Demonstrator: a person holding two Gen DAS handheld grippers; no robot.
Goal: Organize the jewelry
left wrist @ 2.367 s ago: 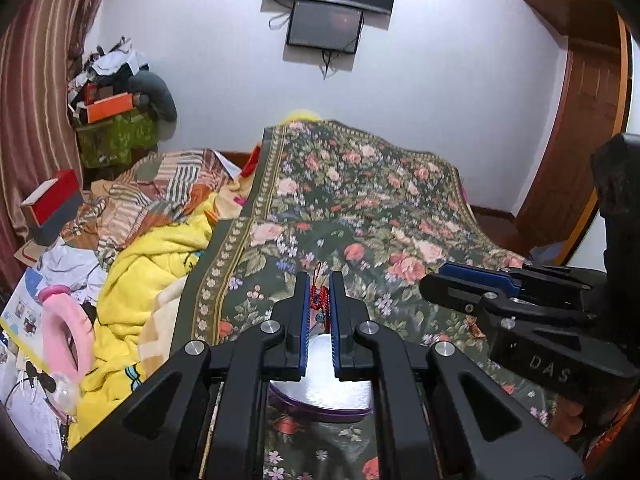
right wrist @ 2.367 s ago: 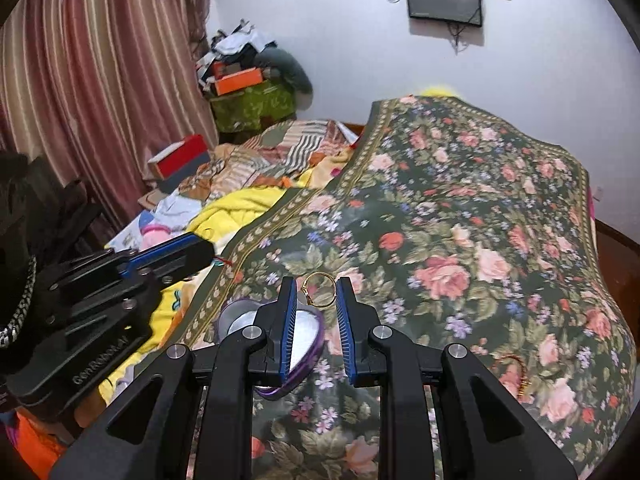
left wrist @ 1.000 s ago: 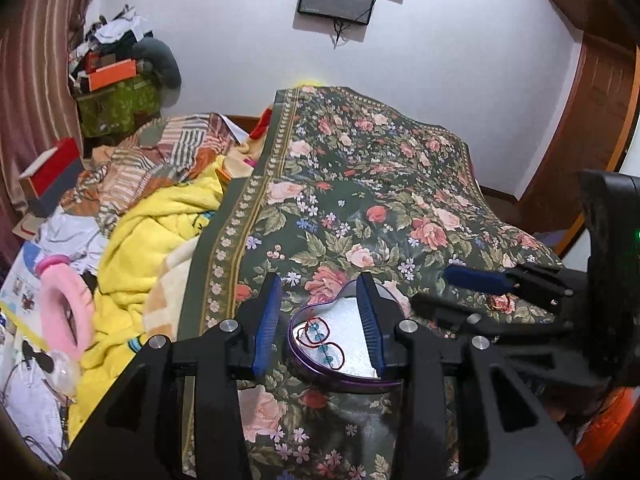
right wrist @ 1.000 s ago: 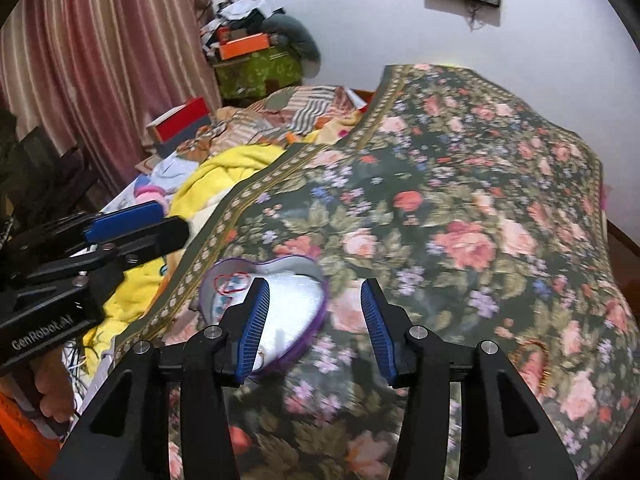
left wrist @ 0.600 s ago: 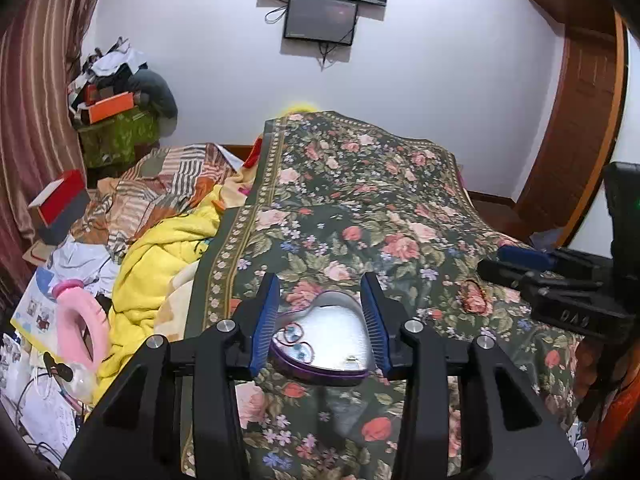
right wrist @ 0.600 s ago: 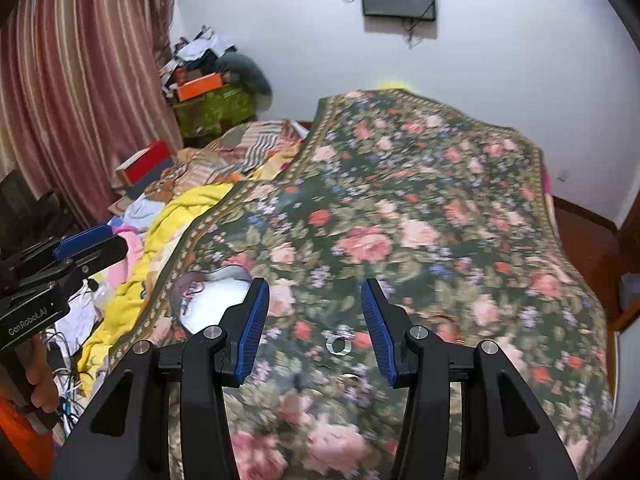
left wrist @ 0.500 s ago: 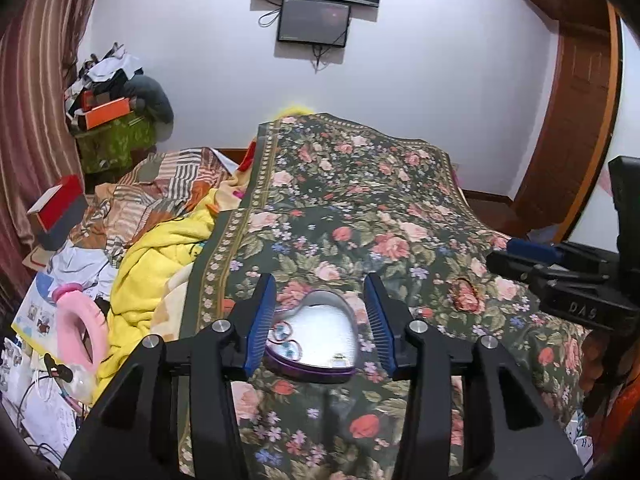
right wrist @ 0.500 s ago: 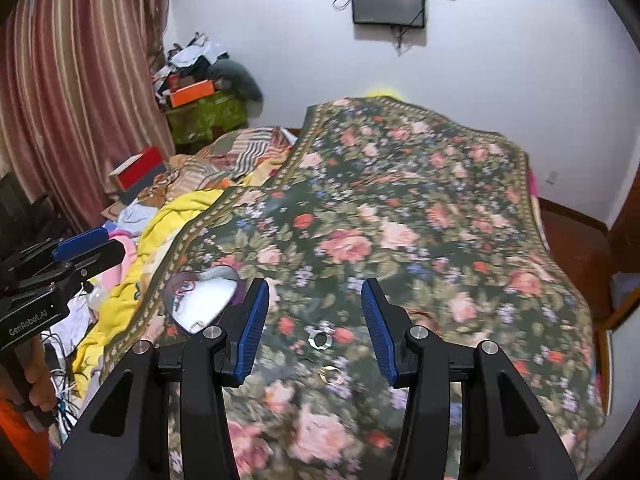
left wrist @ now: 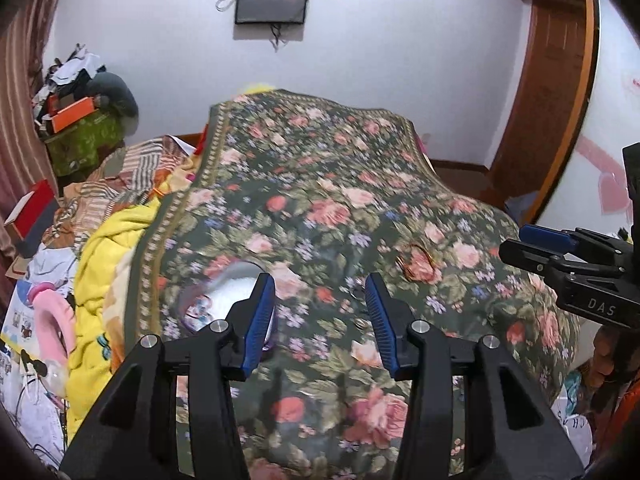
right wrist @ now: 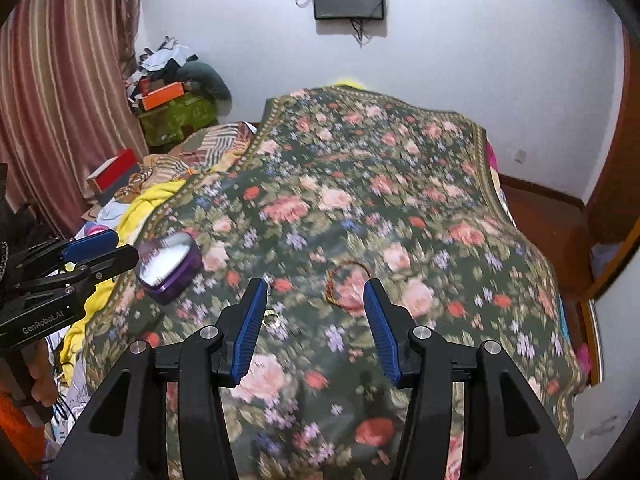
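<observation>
Both jaws released and empty; risk: thin gold bangle (right wrist: 347, 283) and small ring (right wrist: 272, 317) blend into the soft floral bedspread (right wrist: 400, 184), so right gripper (right wrist: 312, 328) could pinch cloth or nudge them away from the purple heart-shaped tin (right wrist: 170, 266).

Even indoor light, soft focus, strong fisheye bend

Diffuse light fills the room with only faint shadows; the white wall (left wrist: 400, 60) looks bright but not blown out. The floral bedspread (right wrist: 360, 208) is smeared by motion blur (worst near the cameras), door frame (left wrist: 560, 100) and curtain (right wrist: 60, 80) bow at the edges, and the corners vignette to black.
</observation>
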